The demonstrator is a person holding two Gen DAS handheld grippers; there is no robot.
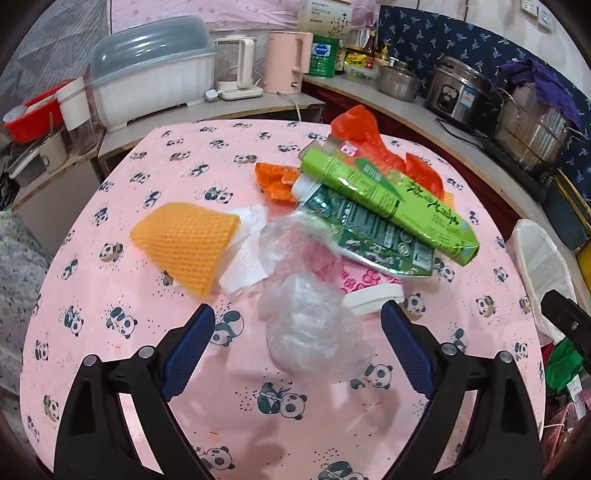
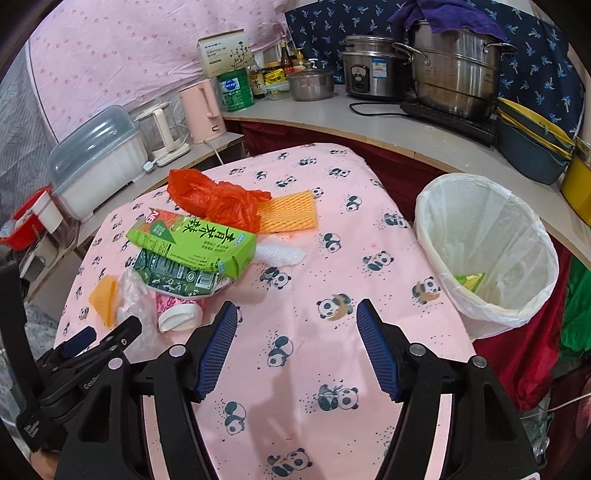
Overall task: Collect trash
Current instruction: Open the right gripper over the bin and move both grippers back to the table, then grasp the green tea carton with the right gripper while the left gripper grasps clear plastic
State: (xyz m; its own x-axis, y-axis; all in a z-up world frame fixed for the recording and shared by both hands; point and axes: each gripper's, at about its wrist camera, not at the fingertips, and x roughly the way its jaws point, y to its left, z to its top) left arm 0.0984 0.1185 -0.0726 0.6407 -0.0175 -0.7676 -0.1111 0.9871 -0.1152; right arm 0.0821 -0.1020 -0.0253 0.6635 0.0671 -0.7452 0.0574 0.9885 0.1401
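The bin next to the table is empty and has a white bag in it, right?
Not quite. The bin does have a white bag in it, but it isn't empty: the right wrist view shows a green and yellow piece of trash lying at the bottom.

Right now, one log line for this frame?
left claw: open, over clear plastic wrap | right claw: open, empty | bin: one green scrap

Behind my bench's panda-print cloth [image 2: 332,369] a pink kettle [image 2: 201,110] stands beside a white glass kettle [image 2: 160,131] and a lidded dish rack [image 1: 153,83]. On the counter I see a rice cooker [image 2: 369,70], a steel steamer pot [image 2: 456,74] under a purple cloth [image 2: 443,14], and a green tin [image 2: 234,90].
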